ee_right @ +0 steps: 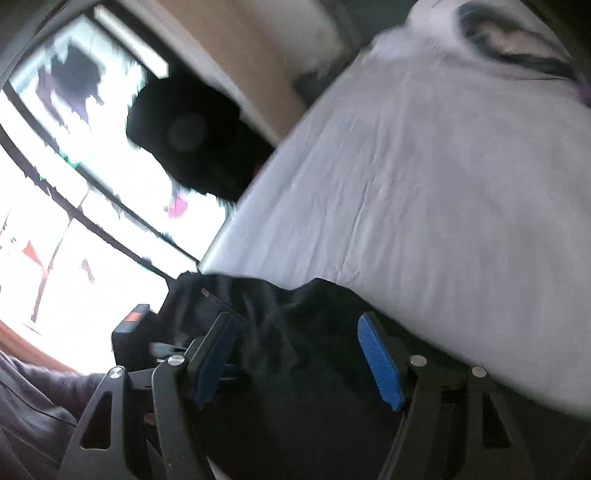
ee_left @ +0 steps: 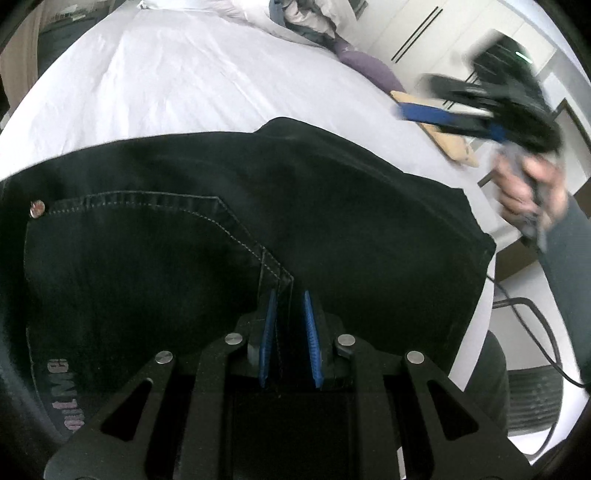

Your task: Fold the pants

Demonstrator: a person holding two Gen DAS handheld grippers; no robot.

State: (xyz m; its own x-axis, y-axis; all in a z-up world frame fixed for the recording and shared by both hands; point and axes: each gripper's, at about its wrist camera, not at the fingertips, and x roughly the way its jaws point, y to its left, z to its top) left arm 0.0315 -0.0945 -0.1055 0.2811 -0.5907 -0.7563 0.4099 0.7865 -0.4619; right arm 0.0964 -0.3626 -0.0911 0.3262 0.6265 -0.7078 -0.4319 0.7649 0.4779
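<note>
Black pants (ee_left: pixel 229 229) lie on the white bed (ee_left: pixel 166 81), pocket seam and a rivet showing. My left gripper (ee_left: pixel 290 299) is shut on the pants at the seam edge near me. My right gripper (ee_right: pixel 295 325) is open and empty, held in the air above the pants (ee_right: pixel 295 306), tilted. In the left wrist view the right gripper (ee_left: pixel 417 107) is blurred, up at the right past the bed's edge, held by a hand (ee_left: pixel 532 192).
A heap of clothes (ee_left: pixel 306 18) and a purple garment (ee_left: pixel 369 66) lie at the bed's far end. A wooden board (ee_left: pixel 447 140) sits off the right side. A bright window (ee_right: pixel 74 184) is to the left of the bed.
</note>
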